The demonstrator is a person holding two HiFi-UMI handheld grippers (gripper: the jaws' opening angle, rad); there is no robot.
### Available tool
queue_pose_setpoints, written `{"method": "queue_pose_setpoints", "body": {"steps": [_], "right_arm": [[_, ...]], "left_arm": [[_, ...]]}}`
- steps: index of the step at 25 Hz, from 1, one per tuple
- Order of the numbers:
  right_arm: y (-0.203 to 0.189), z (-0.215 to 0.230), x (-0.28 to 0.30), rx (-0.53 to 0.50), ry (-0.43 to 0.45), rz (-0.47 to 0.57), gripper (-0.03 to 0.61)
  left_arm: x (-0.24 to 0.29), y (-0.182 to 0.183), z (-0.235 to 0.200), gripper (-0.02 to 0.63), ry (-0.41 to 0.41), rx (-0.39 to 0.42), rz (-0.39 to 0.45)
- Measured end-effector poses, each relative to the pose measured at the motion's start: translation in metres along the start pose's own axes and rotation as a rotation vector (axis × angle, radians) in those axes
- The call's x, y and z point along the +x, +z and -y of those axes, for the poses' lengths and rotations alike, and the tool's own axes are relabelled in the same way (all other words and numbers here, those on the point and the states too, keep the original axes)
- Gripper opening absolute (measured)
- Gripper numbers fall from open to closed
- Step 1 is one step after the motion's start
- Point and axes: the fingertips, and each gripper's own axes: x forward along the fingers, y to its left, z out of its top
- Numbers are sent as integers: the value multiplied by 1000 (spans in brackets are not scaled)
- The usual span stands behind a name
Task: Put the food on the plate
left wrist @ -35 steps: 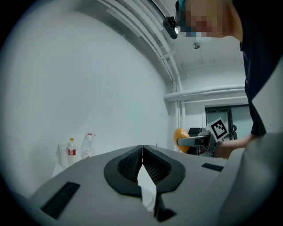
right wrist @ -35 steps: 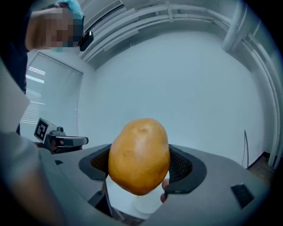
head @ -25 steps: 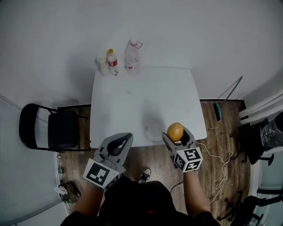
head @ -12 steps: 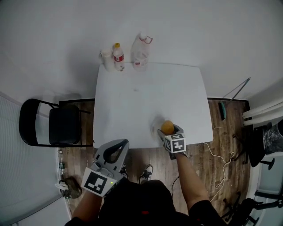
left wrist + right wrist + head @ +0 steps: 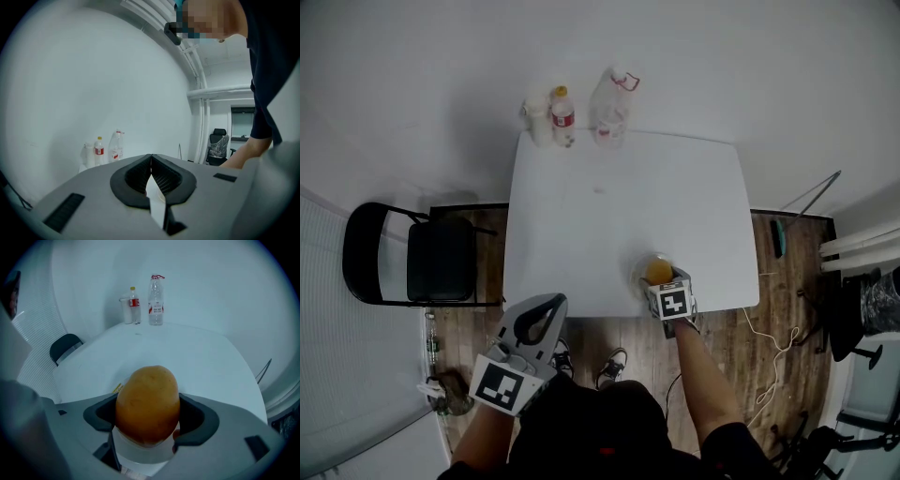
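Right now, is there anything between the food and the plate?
Nothing visible does. The right gripper holds the food over the plate, and the part of the plate that shows under the food is bare.

The table (image 5: pixel 609 216) fills the middle. 2 bottles (image 5: pixel 563 117) stand at its top edge. The fruit (image 5: pixel 658 271) is over the plate (image 5: pixel 635 277) at its bottom edge. A chair (image 5: pixel 422 267) stands left.

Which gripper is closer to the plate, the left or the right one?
Right. The right gripper holds the fruit over the plate; the left gripper is shut and empty, at the near edge of the table, to the plate's left.
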Motion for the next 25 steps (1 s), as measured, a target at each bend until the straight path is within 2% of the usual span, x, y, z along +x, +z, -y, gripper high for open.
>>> {"method": "queue_pose_setpoints", "body": {"steps": [5,9,14,17,20,23,25], "right_arm": [[-6,0,2,6,8,-18,376],[-9,-2,-1,21,50,16,377],[-1,0,-21,17,24,87,383],[21,2,-58,-25,-30,212,383],[55,4,-117,-37,-84,416,382],[79,-9,-179,-36,-55,562,380],[87,-20,-214,-54,-39,625,350]], "left_arm": [[0,-1,-11,23,16,-11,-8],[1,4,-5,23,-21,-2,16],[-1,10,-2,23,-25,12,10],[-5,14,1,23,-23,12,3],[-7,23,11,23,-57,29,28],[-8,35,23,23,-94,46,65],[-9,45,33,23,-118,53,84]]}}
